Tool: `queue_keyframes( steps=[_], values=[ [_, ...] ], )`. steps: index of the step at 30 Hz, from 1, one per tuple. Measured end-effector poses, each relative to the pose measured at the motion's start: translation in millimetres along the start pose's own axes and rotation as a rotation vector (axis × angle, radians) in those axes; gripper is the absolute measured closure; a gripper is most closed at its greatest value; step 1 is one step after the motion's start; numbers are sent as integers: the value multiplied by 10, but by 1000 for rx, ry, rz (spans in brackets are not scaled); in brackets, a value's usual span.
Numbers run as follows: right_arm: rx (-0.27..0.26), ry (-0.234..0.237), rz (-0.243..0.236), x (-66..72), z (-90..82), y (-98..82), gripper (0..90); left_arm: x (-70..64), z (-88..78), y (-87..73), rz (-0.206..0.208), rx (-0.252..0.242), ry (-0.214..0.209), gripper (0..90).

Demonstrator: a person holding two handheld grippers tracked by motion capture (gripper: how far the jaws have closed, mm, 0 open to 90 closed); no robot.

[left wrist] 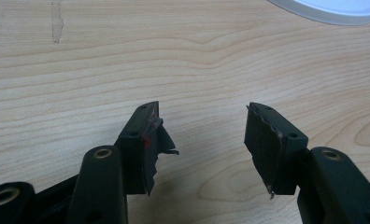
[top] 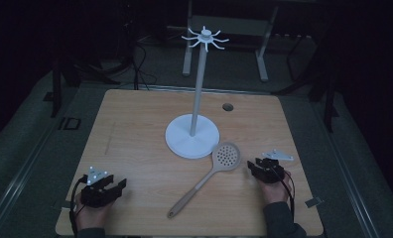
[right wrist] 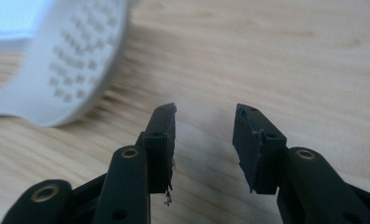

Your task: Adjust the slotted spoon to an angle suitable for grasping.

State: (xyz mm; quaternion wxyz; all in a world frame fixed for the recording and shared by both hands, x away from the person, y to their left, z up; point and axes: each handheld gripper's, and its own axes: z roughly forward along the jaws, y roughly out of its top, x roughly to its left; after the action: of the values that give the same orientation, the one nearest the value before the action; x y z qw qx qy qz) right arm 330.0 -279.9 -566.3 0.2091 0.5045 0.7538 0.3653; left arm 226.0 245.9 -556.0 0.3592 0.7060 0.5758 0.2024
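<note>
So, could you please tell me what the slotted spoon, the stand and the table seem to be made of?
Slotted spoon: probably plastic or silicone; matte pale grey, moulded in one piece with rows of small holes.
Stand: likely painted metal or plastic; smooth, even white on base, pole and hooks, which one the look leaves open.
Table: wood or wood-look laminate; light grain lines and knots, flat low-sheen surface.
</note>
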Motion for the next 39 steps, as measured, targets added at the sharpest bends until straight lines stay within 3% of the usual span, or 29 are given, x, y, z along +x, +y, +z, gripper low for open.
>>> queue_keyframes(
  steps=[6,8,13,20,28,33,39],
  values=[
    [-39,54,-83,166,-111,93,539,-8,8,4,9,4,-2,460],
    [-24,96,-118,253,-127,154,519,-9,7,1,6,3,-2,460],
    [-10,122,-199,467,-132,261,474,1,7,-1,0,1,-1,461],
    [-3,160,-275,632,-106,399,466,-10,13,2,6,4,-2,461],
    [-31,160,-292,755,-90,559,423,-10,10,2,6,3,-2,462],
    [-27,165,-304,794,-67,599,495,-10,10,3,9,4,-3,465],
    [-19,190,-317,872,-19,644,715,-11,8,3,6,2,-3,466]
  ],
)
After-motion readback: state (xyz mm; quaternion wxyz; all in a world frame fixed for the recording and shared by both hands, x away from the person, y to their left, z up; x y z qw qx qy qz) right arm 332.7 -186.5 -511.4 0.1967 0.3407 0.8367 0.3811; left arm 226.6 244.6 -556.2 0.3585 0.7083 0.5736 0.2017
